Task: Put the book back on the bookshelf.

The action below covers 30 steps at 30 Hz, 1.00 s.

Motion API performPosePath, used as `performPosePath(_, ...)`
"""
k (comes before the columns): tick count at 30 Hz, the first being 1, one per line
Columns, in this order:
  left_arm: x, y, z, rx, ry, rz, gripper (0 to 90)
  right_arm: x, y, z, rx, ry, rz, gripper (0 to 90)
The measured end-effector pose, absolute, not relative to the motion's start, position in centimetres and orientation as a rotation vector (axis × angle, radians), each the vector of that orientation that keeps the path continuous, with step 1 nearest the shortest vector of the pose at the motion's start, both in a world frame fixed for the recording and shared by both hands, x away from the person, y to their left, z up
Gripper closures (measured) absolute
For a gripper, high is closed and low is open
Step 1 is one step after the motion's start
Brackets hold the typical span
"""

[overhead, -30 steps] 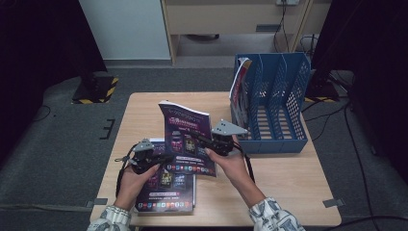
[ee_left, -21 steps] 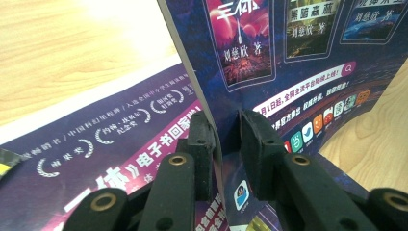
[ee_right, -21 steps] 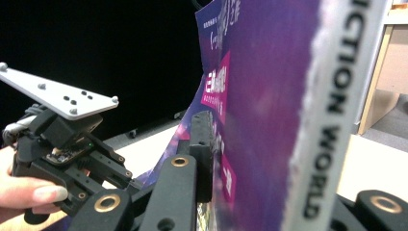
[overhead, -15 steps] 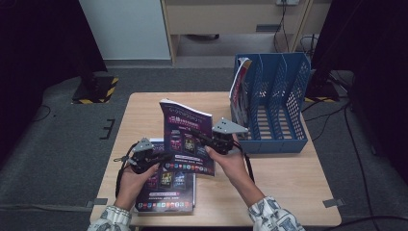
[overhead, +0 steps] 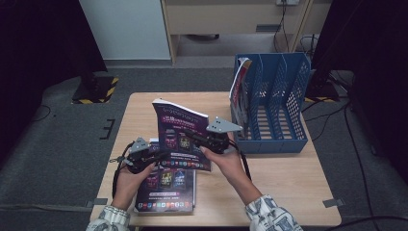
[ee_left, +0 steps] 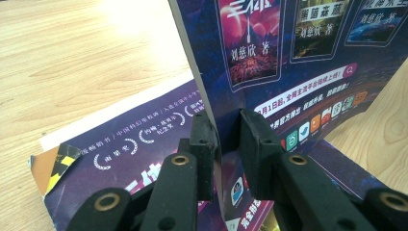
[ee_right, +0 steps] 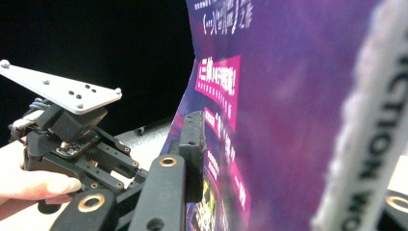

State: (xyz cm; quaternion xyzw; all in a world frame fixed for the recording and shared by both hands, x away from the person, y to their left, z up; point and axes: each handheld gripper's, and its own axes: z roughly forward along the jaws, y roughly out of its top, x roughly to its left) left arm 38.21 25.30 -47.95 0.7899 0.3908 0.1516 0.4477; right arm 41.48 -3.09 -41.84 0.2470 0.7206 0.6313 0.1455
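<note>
A purple paperback book (overhead: 182, 134) stands tilted upright over a second, matching book (overhead: 166, 190) that lies flat on the wooden table (overhead: 288, 178). My left gripper (overhead: 156, 155) is shut on the upright book's lower corner. Both pads (ee_left: 255, 139) clamp its cover (ee_left: 298, 57) above the flat book (ee_left: 134, 139). My right gripper (overhead: 192, 137) reaches the same book from the right. Its jaws have just been opening, and the book's edge (ee_right: 288, 96) is still between them. The near pad (ee_right: 192, 139) lies beside the cover and the far jaw is hidden.
A blue slotted file rack (overhead: 274, 106) stands at the table's back right, with one book (overhead: 239, 86) upright in its leftmost slot. The left gripper's grey plate (ee_right: 62, 89) and a hand show across from the right gripper. Dark floor and cables surround the table.
</note>
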Motion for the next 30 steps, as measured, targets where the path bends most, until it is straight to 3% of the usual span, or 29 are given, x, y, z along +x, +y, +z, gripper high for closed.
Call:
performPosePath(11,38.1,25.3,-48.0,1.961,0.959,0.389,75.6,41.6,-2.9,-41.6,0.641,2.117,1.893,57.2)
performPosePath(23,38.0,25.2,-48.0,1.957,0.955,0.402,75.5,41.7,-2.8,-40.9,0.615,2.125,1.883,51.0)
performPosePath(27,38.0,25.2,-48.0,1.957,0.952,0.404,75.5,42.0,-2.9,-40.7,0.671,2.127,1.919,40.8)
performPosePath(30,38.0,25.1,-47.9,1.958,0.947,0.410,75.6,42.2,-3.0,-40.5,0.683,2.122,1.935,37.8)
